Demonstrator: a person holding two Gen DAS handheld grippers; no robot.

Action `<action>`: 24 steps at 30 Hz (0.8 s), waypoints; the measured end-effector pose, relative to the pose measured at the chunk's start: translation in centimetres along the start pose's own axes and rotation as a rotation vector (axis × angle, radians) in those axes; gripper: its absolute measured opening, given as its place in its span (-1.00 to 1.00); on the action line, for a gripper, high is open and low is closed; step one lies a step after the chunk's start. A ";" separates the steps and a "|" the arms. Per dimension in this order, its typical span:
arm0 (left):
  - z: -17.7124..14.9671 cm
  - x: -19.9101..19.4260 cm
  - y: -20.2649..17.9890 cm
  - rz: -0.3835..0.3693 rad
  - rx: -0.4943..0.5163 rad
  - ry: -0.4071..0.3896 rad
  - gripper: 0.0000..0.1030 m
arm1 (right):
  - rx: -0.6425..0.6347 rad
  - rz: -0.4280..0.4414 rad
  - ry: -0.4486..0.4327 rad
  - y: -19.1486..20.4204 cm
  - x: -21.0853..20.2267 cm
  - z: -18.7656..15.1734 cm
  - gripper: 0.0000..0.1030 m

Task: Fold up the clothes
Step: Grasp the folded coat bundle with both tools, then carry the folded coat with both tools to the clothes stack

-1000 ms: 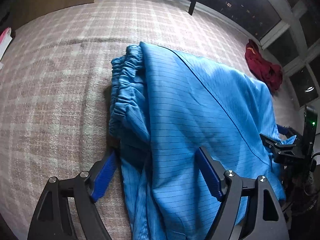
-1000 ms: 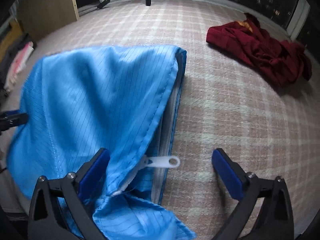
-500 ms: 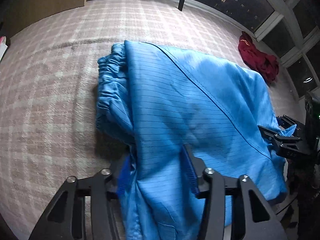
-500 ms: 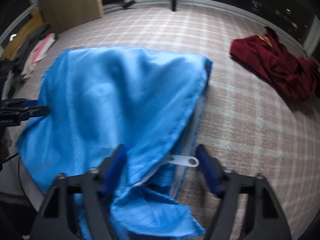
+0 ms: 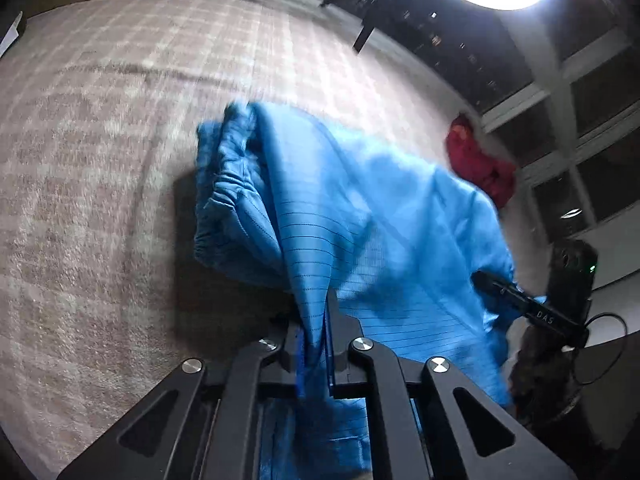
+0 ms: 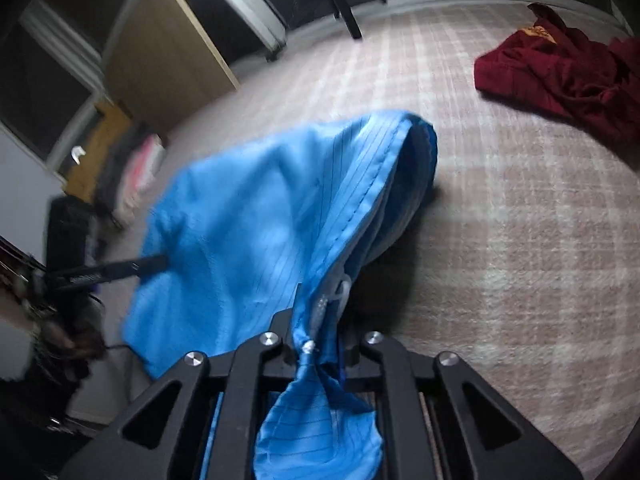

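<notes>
While both tongs pinch it, the blue garment [image 5: 360, 216] hangs bunched above the checked carpet [image 5: 100, 160].

On the left, the left gripper [image 5: 314, 320] has its jaws pressed onto a gathered fold by the elastic waistband [image 5: 224, 184]; across the cloth, the right gripper [image 6: 320, 332] is closing on the zipper edge, fabric squeezed between its jaws, white zipper pull [image 6: 344, 288] just above. Far right, a dark red garment [image 6: 568, 68] lies well apart on the carpet.
</notes>
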State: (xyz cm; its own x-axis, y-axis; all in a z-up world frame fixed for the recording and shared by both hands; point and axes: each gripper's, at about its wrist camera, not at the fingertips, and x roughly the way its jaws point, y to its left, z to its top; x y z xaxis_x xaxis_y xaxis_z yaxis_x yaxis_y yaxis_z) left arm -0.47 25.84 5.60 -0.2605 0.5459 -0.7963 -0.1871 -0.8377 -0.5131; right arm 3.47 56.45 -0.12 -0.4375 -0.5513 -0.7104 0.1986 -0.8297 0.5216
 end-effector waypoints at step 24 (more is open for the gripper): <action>7.4 -18.6 4.7 0.130 0.153 -0.313 -0.91 | -0.156 0.134 -0.233 19.5 -3.8 9.3 -0.82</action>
State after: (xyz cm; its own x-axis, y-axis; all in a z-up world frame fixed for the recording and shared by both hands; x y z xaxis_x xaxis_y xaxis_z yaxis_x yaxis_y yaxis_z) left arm -3.50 11.87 20.34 -0.5637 0.4337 -0.7030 -0.2670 -0.9011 -0.3417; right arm 0.82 43.20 17.17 -0.5840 -0.6370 -0.5032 0.3927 -0.7642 0.5117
